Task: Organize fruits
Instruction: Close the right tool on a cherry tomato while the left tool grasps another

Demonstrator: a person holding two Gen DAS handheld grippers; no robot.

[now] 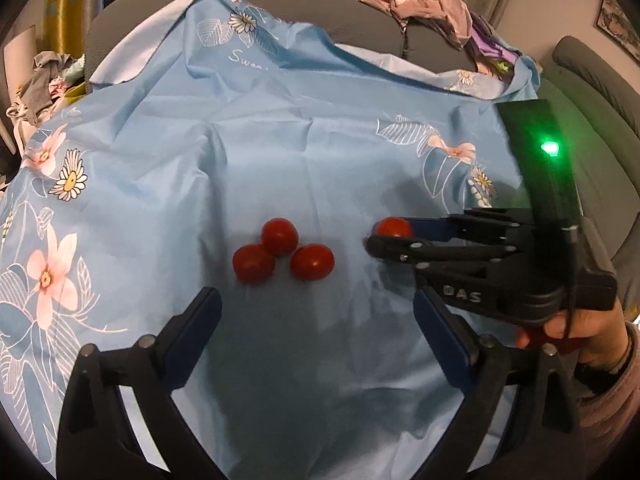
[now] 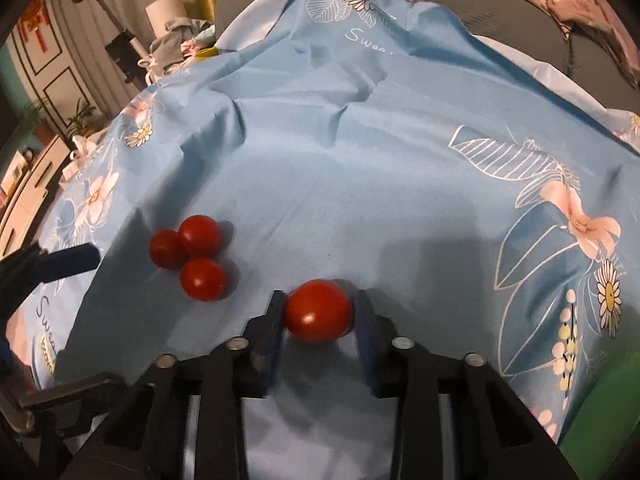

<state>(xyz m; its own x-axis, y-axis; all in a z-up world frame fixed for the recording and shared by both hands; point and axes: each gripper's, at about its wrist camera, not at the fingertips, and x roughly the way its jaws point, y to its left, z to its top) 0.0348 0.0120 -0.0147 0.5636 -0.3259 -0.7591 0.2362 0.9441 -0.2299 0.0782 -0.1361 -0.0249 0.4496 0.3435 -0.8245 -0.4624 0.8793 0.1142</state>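
The right gripper (image 2: 320, 316) clamps a tomato (image 2: 319, 311) at lower centre; the left gripper (image 1: 316, 308) gapes wide. Squeezing harder may burst it, or scatter the cluster (image 2: 192, 254) left.

Smooth, glossy red cherry tomatoes (image 2: 187, 251) with small highlights lie on a light blue floral cloth (image 1: 280, 152), thin, creased and faintly sheened. The right gripper (image 2: 318, 316) looks like matt black plastic with dull metal pins and blue pads (image 2: 366, 336).

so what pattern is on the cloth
Light blue cloth with pink and white flowers, clearest in the right wrist view.
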